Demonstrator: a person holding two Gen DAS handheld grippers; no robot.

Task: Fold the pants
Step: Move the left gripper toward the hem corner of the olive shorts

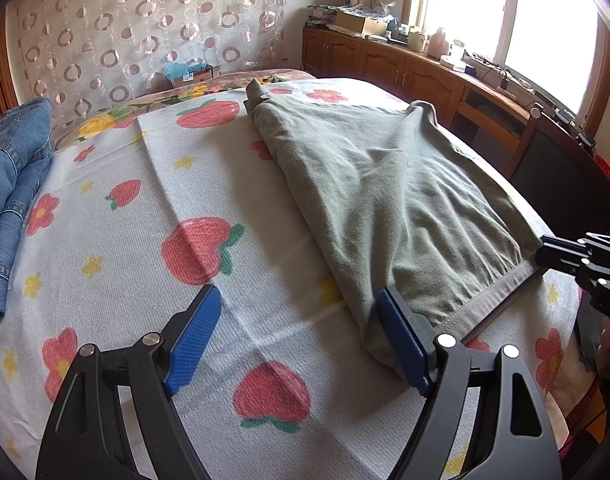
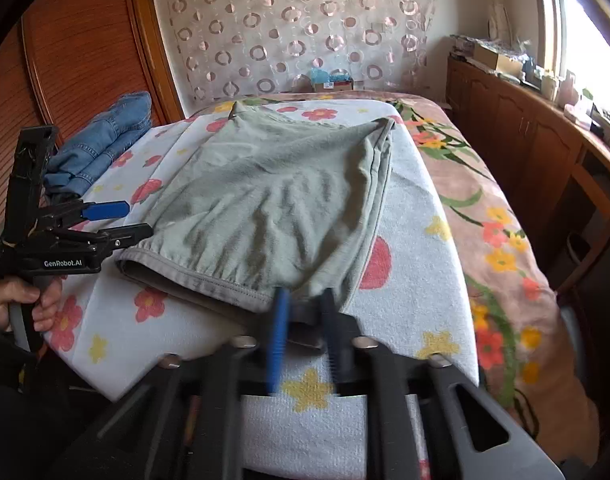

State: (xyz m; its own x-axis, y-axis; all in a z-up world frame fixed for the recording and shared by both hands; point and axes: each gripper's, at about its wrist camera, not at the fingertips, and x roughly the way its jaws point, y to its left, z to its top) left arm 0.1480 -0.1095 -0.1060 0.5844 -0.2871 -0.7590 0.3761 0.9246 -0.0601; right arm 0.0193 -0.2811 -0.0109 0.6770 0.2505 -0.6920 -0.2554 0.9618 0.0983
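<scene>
Left gripper (image 1: pixel 299 340): jaws are being held wide apart just above the towel (image 1: pixel 125 248); nothing is being gripped, and its right pad is seen touching or just beside the near waistband corner.
Right gripper (image 2: pixel 303 334): jaws are being held narrow at the other waistband corner; motion blur is obscuring the pads, so whether cloth is pinched cannot be told.
Pants (image 1: pixel 385 184): grey-green, being seen lying on the strawberry-print towel on the bed, waistband (image 2: pixel 209 276) nearest the person, legs running away towards the far edge.
Done so far: the pants are judged to be already folded lengthwise, one leg lying over the other, with wrinkles remaining.
Left to do: the crosswise folds are judged to be outstanding, since the full length is being seen stretched out.
Left view only: the open blue pads are being shown sharply.
Right view only: the person's hand (image 2: pixel 15 300) holding the left tool is being shown.
Both views: folded jeans (image 1: pixel 13 184) are being shown well apart from the pants.
</scene>
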